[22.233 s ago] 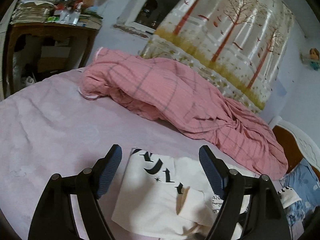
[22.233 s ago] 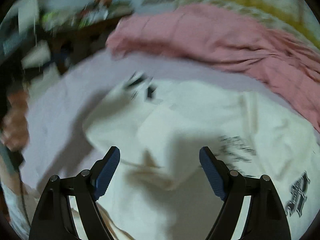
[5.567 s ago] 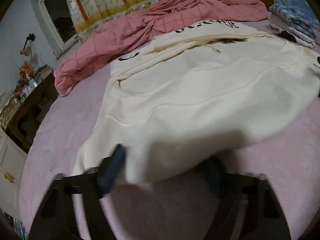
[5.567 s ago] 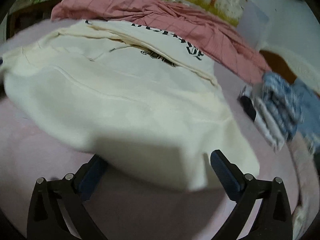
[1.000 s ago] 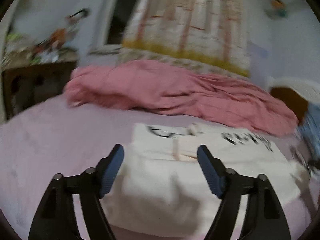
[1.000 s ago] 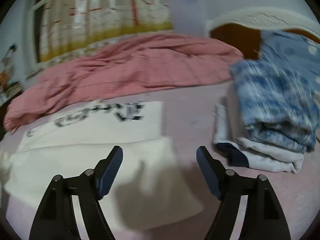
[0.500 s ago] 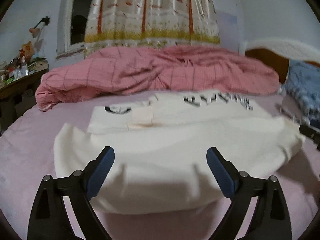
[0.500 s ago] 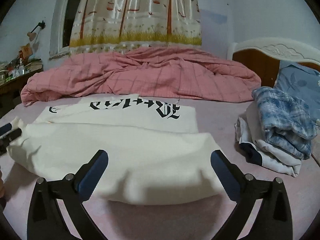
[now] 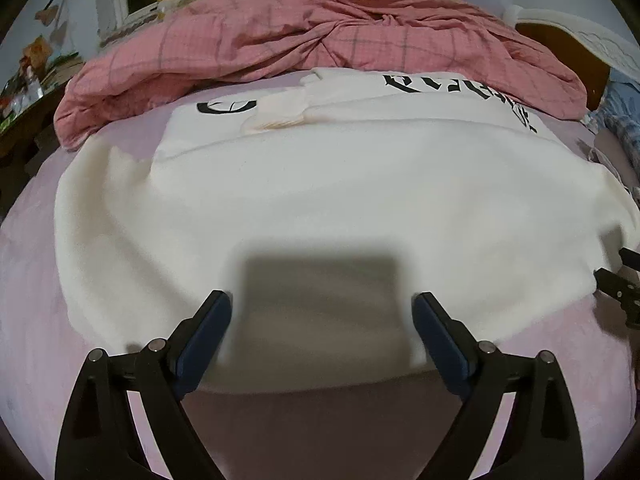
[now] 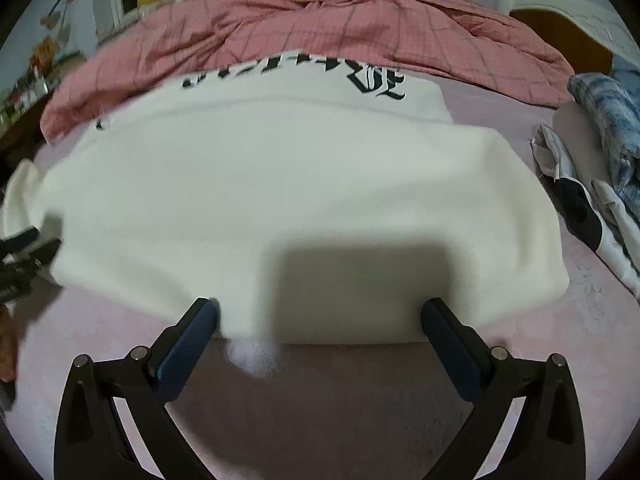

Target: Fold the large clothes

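Observation:
A cream sweatshirt (image 9: 320, 184) with black gothic lettering lies folded on the pink bed sheet (image 9: 36, 280), its near edge facing me. My left gripper (image 9: 322, 312) stands open just over that near edge, left of its middle. In the right wrist view the same sweatshirt (image 10: 288, 184) fills the centre, and my right gripper (image 10: 320, 314) is open wide at its near edge, with cloth lying between the fingers but not pinched. Each gripper shows at the rim of the other's view.
A rumpled pink checked quilt (image 9: 320, 36) lies behind the sweatshirt. Folded clothes (image 10: 600, 184), blue plaid on top, are stacked on the right by the headboard (image 9: 568, 32). A cluttered desk (image 9: 24, 92) stands at the far left.
Both grippers have dropped toward the sweatshirt's near edge and tilted down, so the garment looms larger. The jaws of both spread wider a second ago and have since held.

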`<action>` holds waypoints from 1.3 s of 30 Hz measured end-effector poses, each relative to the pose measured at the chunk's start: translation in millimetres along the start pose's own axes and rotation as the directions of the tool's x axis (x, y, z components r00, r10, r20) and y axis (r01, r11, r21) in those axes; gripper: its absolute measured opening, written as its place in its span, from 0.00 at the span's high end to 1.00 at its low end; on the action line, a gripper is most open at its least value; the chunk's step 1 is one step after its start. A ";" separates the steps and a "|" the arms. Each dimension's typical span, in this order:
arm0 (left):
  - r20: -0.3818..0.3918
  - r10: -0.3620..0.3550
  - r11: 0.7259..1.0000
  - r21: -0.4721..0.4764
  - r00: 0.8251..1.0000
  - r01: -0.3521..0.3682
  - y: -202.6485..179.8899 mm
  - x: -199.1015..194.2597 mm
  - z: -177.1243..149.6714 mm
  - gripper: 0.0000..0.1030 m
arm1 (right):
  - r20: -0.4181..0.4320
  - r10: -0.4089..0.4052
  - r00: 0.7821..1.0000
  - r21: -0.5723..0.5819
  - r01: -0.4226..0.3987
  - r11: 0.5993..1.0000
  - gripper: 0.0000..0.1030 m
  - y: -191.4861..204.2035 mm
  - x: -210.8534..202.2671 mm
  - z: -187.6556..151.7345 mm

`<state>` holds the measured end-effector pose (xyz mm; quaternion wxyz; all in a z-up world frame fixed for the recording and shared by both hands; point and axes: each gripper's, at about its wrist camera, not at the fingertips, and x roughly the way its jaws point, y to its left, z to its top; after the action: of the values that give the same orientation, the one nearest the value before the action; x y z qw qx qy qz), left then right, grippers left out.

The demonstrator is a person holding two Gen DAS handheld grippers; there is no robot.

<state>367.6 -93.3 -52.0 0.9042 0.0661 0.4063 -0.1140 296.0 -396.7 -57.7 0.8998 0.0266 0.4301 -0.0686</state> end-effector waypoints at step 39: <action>0.087 0.142 0.862 0.478 0.986 -0.167 11.8 -2.2 -9.4 0.10 | 0.067 -0.114 0.991 -0.448 0.132 0.884 0.00 44.8 -2.9 4.2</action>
<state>362.5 -79.6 -56.3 0.8747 0.3196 0.3362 -0.1407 304.0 -352.5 -53.4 0.8833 -0.2118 0.4176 -0.0242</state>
